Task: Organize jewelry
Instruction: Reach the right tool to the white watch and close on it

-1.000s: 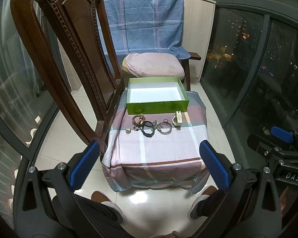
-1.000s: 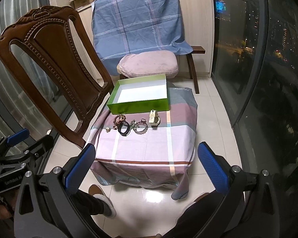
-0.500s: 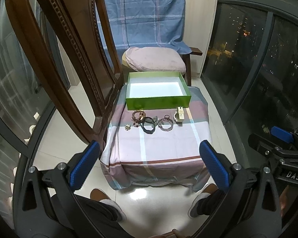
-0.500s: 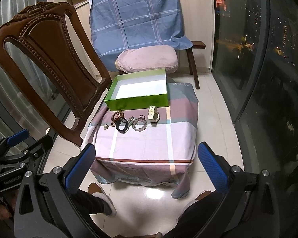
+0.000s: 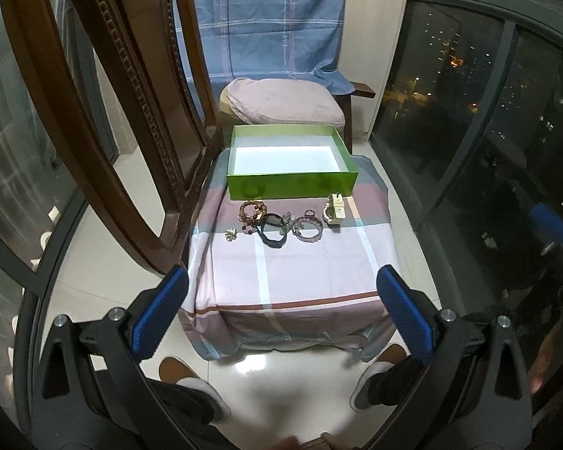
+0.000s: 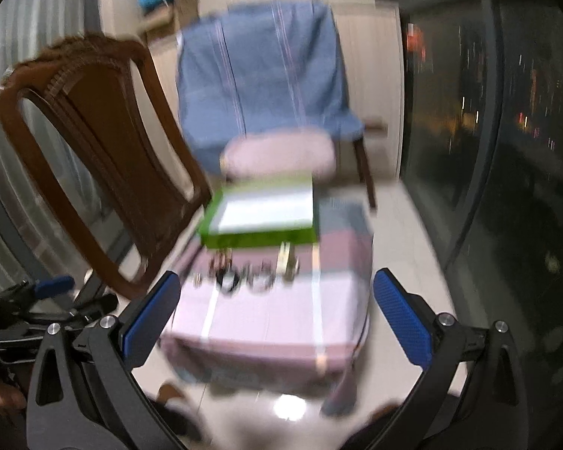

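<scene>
My left gripper (image 5: 277, 311) hangs nearest me with its blue pads (image 5: 160, 311) spread wide and nothing between them. My right gripper (image 6: 276, 313) is just as wide and just as empty, though its view is badly smeared. Below the left one I see my shoes (image 5: 197, 386) on the pale tiled floor (image 5: 281, 371).

Past the pads stands a low table (image 5: 292, 270) under a pink and lilac checked cloth. The jewelry lies in a row across the cloth's far half. From the left there is a small sparkly piece (image 5: 230, 234) lying apart, a brown bead bracelet (image 5: 252, 212), a dark band (image 5: 273, 231) touching it, a pale bead bracelet (image 5: 308, 228), and a cream watch (image 5: 336, 212) at the right end. A tiny ring (image 5: 309, 212) lies just behind the pale bracelet.

Right behind the row sits a green box (image 5: 292, 185), open, with a bare white floor inside.

To the left, a carved wooden chair (image 5: 105, 105) rises beside the table. Beyond the box is a pink cushion (image 5: 281, 103), and behind that a blue checked sheet (image 5: 266, 18) is draped over something. Dark windows (image 5: 469, 93) run down the right side.
</scene>
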